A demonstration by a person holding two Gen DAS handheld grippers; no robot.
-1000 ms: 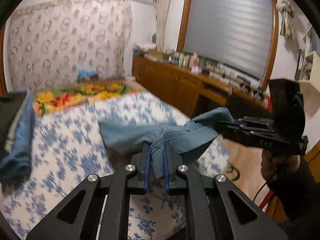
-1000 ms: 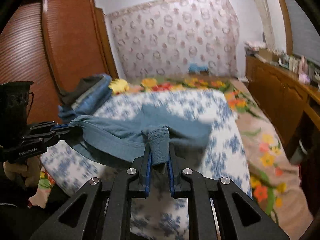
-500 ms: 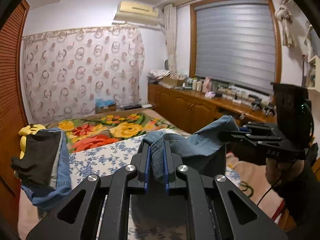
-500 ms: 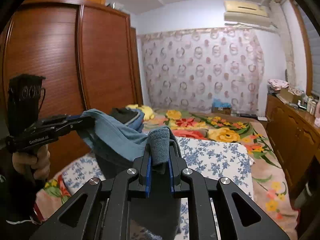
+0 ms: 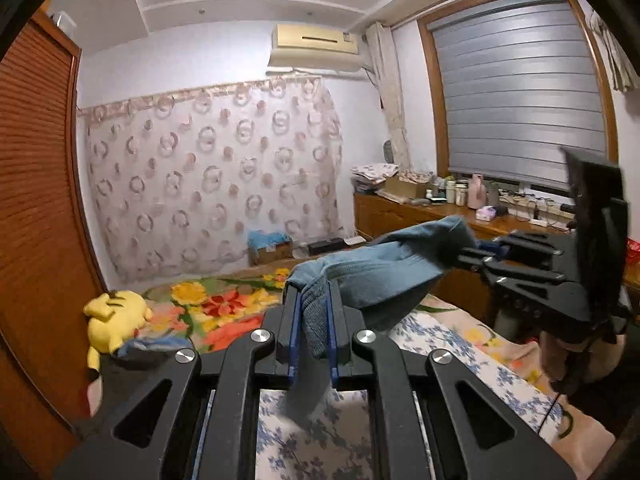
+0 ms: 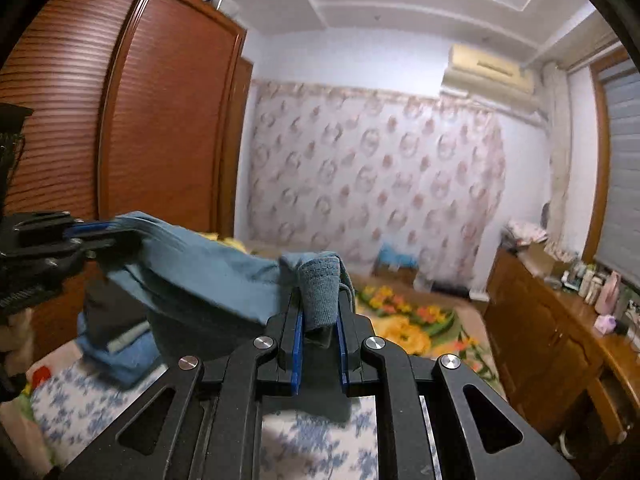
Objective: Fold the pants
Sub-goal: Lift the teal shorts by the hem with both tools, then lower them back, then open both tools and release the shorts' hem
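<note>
I have the pants [image 5: 372, 276] off the bed [image 5: 452, 344], strung between my two tools in mid-air. The left tool [image 5: 314, 332] is clamped nearly closed on a ribbed band of blue-grey cloth, and the right tool [image 6: 320, 320] is pinched just as tightly on another ribbed bunch. The span between them sags, so I judge the fabric soft, light and limp; it will drape wherever I let it, and it should not slip much against the blue pads. Which edge I hold, waist or cuffs, I cannot tell. Spread holds on two corners of one edge seem best for laying it flat on the blue-flowered sheet.

As for containers, a cardboard box [image 5: 269, 249] by the curtain holds something blue and fluffy. A yellow plush toy [image 5: 114, 320] lies beside the wardrobe.
</note>
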